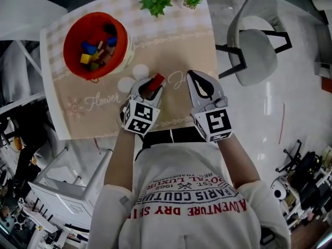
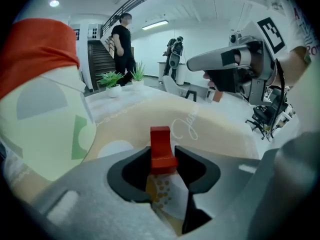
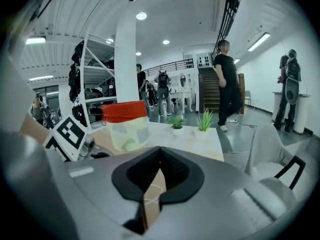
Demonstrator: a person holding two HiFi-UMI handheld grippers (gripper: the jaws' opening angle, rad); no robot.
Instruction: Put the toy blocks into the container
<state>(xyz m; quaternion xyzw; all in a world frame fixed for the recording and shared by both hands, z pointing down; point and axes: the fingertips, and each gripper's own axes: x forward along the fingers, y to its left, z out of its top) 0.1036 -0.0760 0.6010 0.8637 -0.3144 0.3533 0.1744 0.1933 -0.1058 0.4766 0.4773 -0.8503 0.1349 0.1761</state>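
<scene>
**Container**: orange-rimmed tub at the far left of the counter, upright on a patterned cloth. Contents: several toy blocks in yellow, blue, red and darker colours, lying loose at the bottom. In the left gripper view its pale wall and red rim fill the left edge, so it is near that gripper.

**Left gripper**: held over the cloth, right of the container and apart from it. Its jaws are clamped on one red block, which stands up between the tips with its upper end showing above them.

**Red block**: the only block seen outside the container. It is in the grip, clear of the counter and not yet over the rim.

**Right gripper**: beside the left one, further right. Its jaws are together with nothing between them, and it is idle.

**Two small potted plants**: at the far edge of the counter, clear of the work.

**White chair**: on the floor right of the counter.

**Progress**: judged nearly complete. Most blocks are already in the container, and no other loose block shows on the cloth. What remains is to carry the red block left over the rim and release it.
</scene>
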